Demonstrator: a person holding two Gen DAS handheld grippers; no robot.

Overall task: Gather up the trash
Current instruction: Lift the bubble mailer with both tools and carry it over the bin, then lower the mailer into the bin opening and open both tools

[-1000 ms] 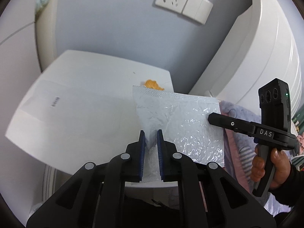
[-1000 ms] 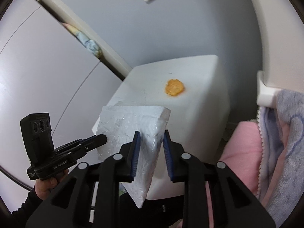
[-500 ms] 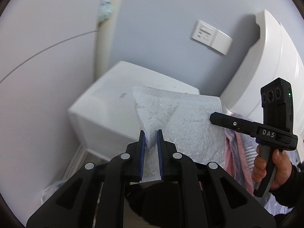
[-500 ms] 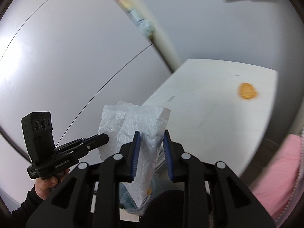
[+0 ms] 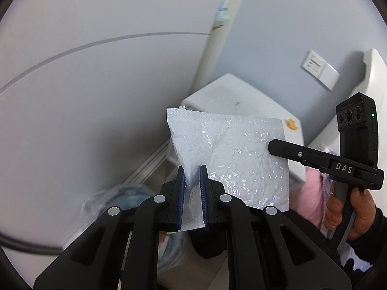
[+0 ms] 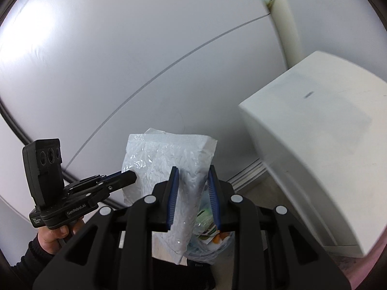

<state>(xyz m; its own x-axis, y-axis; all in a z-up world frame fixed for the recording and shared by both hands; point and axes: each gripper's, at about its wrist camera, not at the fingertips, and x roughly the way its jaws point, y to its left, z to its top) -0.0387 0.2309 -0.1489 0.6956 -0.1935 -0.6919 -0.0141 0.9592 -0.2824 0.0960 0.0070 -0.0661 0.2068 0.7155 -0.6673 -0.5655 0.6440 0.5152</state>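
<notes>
A white bubble mailer bag [image 5: 229, 159] hangs in the air between both grippers. My left gripper [image 5: 192, 176] is shut on its lower left corner. My right gripper [image 6: 192, 176] is shut on its other side, and the crinkled bag [image 6: 169, 154] fills the gap between the blue pads. The right gripper [image 5: 272, 146] also shows at the bag's right edge in the left wrist view, with a hand on its handle. Below the mailer a clear trash bag [image 6: 208, 236] with scraps in it sits on the floor. An orange scrap [image 5: 291, 123] lies on the white cabinet [image 5: 241, 96].
A pale wall with a thin seam fills the left and upper part of both views. A cream pipe [image 6: 283, 24] runs up the corner beside the white cabinet [image 6: 314, 157]. A wall socket [image 5: 319, 70] and pink cloth [image 5: 312, 193] are at the right.
Both grippers have swung left with the mailer, away from over the cabinet top and toward the wall. The trash bag on the floor has come into view beneath them.
</notes>
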